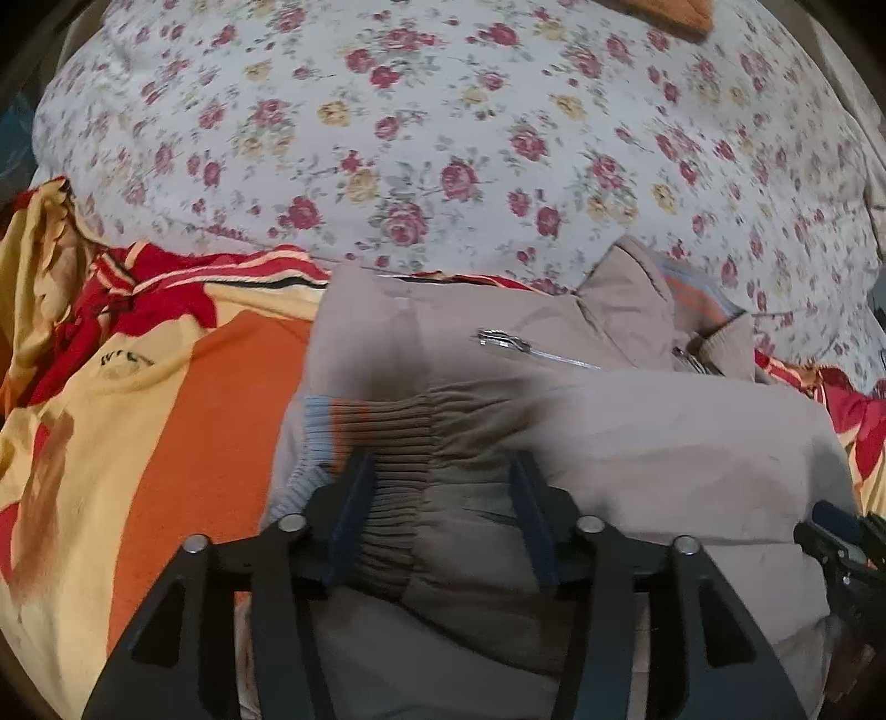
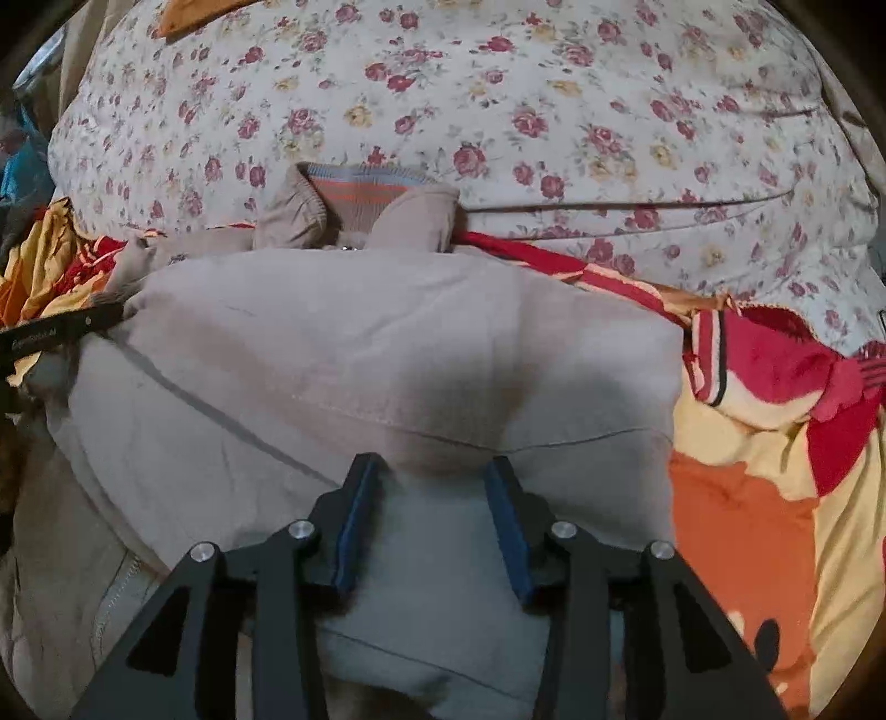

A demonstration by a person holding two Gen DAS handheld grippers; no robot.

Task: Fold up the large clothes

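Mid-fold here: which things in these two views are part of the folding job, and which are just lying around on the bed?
Part of the job:
- beige jacket, its ribbed cuff between the left tongs
- right tongs, open over the jacket's body

Just lying about:
- floral quilt
- red, orange and yellow sheet
- orange cloth at the far edge

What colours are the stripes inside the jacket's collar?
Orange and light blue on the collar lining; clearest in the right wrist view.

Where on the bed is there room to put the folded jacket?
The flowered quilt beyond the beige jacket is bare up to the orange cloth at its far edge. Nearer, the red-and-yellow blanket is rumpled and the jacket fills the middle.
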